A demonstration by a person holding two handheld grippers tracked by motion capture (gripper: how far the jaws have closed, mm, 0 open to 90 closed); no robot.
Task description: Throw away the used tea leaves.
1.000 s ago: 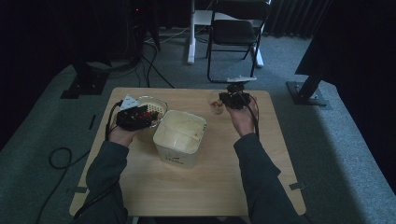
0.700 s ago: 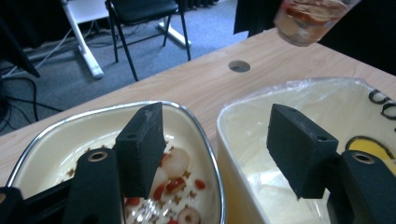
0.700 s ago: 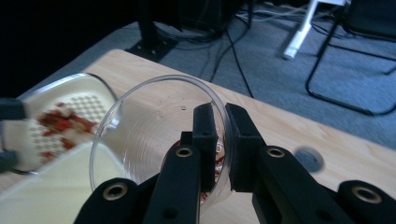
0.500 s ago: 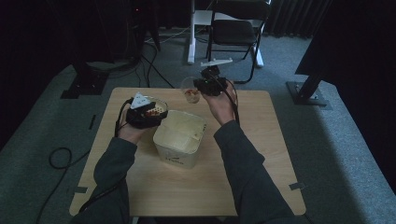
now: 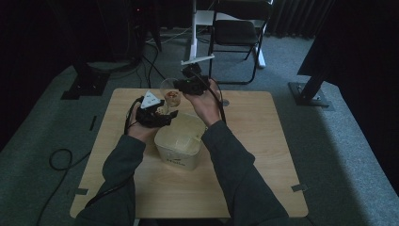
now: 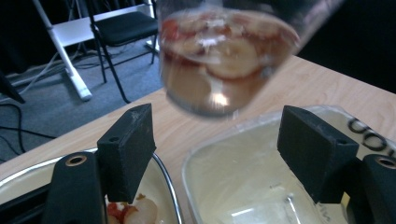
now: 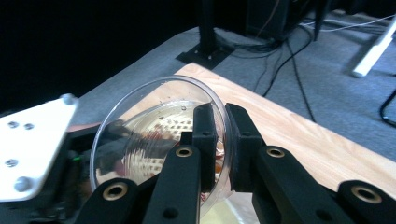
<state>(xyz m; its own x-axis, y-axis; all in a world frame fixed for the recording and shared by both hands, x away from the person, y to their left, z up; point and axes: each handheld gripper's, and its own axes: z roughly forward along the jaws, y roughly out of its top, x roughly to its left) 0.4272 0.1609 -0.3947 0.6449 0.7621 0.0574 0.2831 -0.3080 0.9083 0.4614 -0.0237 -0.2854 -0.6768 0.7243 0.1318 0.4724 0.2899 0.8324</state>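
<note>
A clear plastic cup (image 5: 171,95) with fruit pieces in liquid hangs tilted in the air, with my right gripper (image 5: 182,86) shut on its wall. In the right gripper view the jaws (image 7: 217,112) pinch the cup's rim (image 7: 140,93), one inside and one outside. My left gripper (image 5: 165,113) sits just below and left of the cup, over a metal bowl (image 6: 161,168) holding fruit. Its jaws (image 6: 215,126) have just been opening and stand open with nothing between them. The cup (image 6: 224,56) hovers above and beyond them.
A white plastic tub (image 5: 176,155) stands mid-table beside the bowl, its inside (image 6: 243,177) looking bare. The wooden table (image 5: 263,155) has free room to the right and front. A chair (image 5: 235,33) and cables lie on the floor beyond.
The right gripper carried the cup from the table's far right leftward and upward, to above the left gripper. The left gripper shifted slightly right.
</note>
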